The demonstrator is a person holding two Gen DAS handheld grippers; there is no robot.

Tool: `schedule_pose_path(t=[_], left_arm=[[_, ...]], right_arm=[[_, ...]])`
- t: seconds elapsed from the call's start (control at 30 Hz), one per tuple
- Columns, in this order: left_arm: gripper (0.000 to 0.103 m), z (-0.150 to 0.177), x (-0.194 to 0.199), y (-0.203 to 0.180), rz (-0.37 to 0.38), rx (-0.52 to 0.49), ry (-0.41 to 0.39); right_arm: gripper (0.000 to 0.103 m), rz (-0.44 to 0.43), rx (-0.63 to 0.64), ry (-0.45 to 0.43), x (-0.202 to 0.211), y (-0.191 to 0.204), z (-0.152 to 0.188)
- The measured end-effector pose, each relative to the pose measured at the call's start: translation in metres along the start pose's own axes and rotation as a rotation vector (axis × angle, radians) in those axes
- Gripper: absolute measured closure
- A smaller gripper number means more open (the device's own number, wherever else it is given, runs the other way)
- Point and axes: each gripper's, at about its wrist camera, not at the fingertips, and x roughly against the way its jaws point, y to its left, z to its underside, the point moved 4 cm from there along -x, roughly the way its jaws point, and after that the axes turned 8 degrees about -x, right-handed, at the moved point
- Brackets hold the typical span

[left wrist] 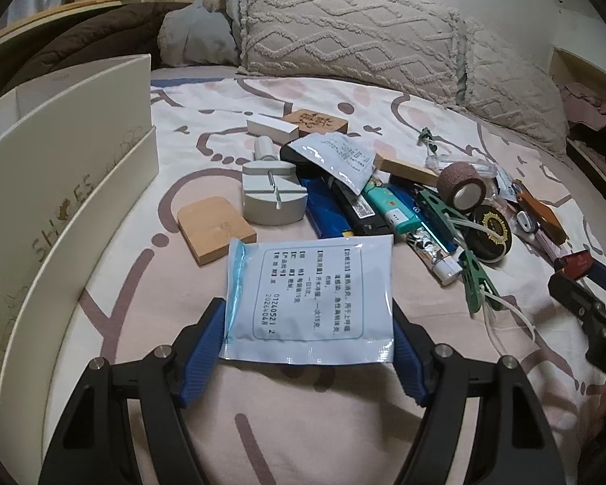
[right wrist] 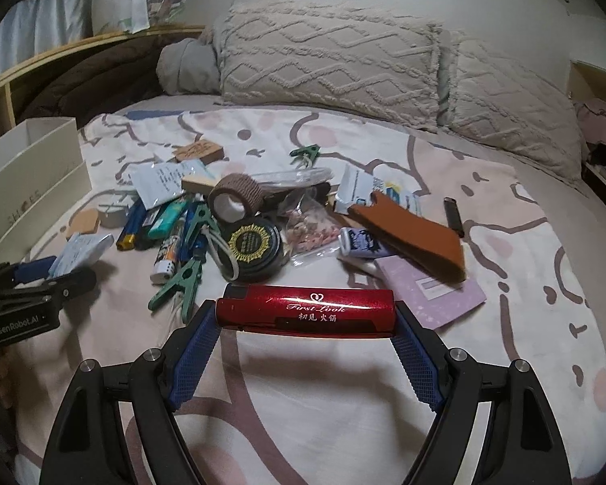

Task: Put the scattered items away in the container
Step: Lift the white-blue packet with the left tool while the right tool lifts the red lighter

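My left gripper (left wrist: 309,323) is shut on a pale blue medicine sachet (left wrist: 311,295), held above the bedsheet just right of the white shoe box (left wrist: 60,186). My right gripper (right wrist: 305,317) is shut on a red lighter (right wrist: 307,309), gripped end to end and lifted in front of the pile. The pile of scattered items lies on the bed: a brown bandage roll (right wrist: 234,198), a black round tin (right wrist: 254,248), green clips (right wrist: 182,283), lighters (right wrist: 165,218), a brown leather piece (right wrist: 412,234), a lilac notebook (right wrist: 428,287). The left gripper also shows in the right wrist view (right wrist: 60,279).
Wooden blocks (left wrist: 216,230), a grey watch tool (left wrist: 272,196) and a white block (left wrist: 272,127) lie near the box. Knitted pillows (left wrist: 343,36) line the back. A wooden shelf (right wrist: 81,52) stands left, another black lighter (right wrist: 452,216) lies right.
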Motion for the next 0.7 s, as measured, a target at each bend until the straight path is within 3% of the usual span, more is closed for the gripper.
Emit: schedule_pose_path(t=[0.27,0.7], left_arm=[[0.029,-0.003,0.014,-0.001,-0.016,-0.026,-0.034],[0.028,-0.018,0.042,-0.005,-0.046,-0.063,-0.128]], right_arm=[[0.020,-0.007,-0.085,-0.014,0.011,-0.021,-0.007],[0.020,-0.039,-0.119,-0.126,0.049,-0.028,-0.026]])
